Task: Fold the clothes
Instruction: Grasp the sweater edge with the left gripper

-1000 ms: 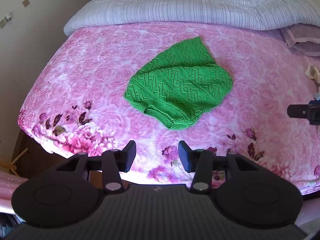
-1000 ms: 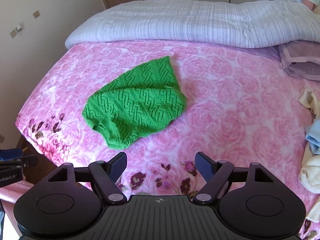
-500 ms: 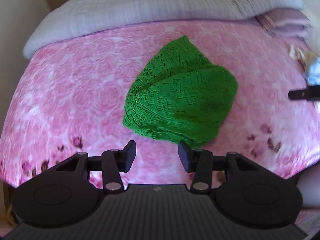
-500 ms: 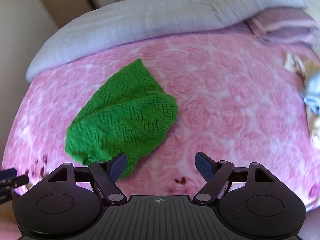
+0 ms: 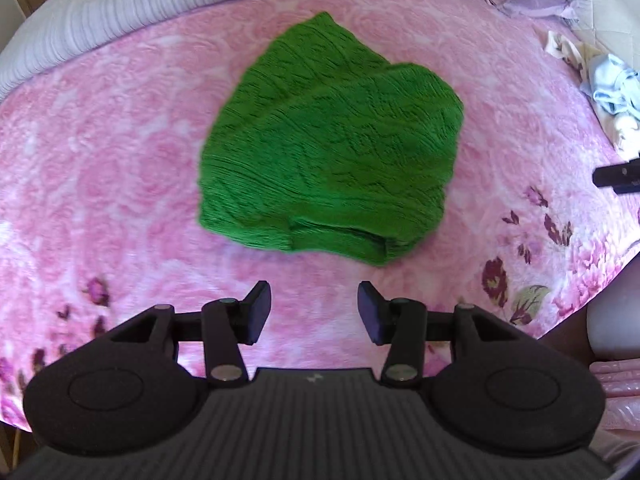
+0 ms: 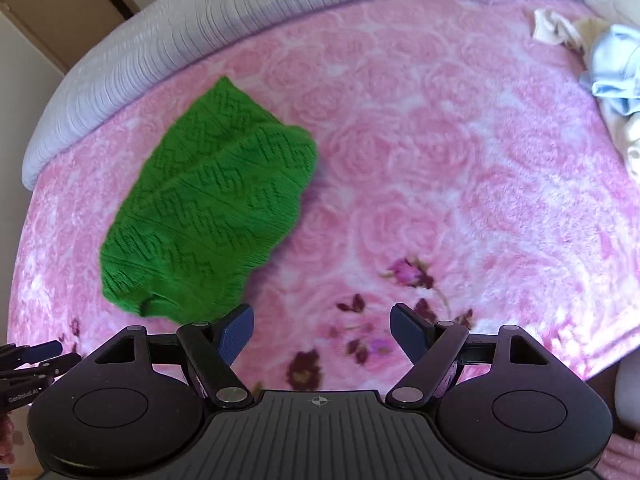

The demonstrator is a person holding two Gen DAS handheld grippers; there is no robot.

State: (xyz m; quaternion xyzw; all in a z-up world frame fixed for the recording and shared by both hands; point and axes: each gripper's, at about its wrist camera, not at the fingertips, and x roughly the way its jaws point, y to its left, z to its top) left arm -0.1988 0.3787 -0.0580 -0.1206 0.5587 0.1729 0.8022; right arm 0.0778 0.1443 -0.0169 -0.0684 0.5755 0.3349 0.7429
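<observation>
Both claws, left (image 5: 312, 308) and right (image 6: 322, 330), were open and empty near the sweater (image 5: 332, 148); next move likely called for gripping its near edge

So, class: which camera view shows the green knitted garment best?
The left wrist view: the green knitted garment lies centred and whole ahead of the open left gripper. The right wrist view shows it off to the left, partly behind a finger.

light: bright daylight, bedspread (image 5: 120, 168) glaring pale
blur: motion-smeared green knit (image 5: 332, 144)
edges: strong fisheye bending, dark corners
</observation>
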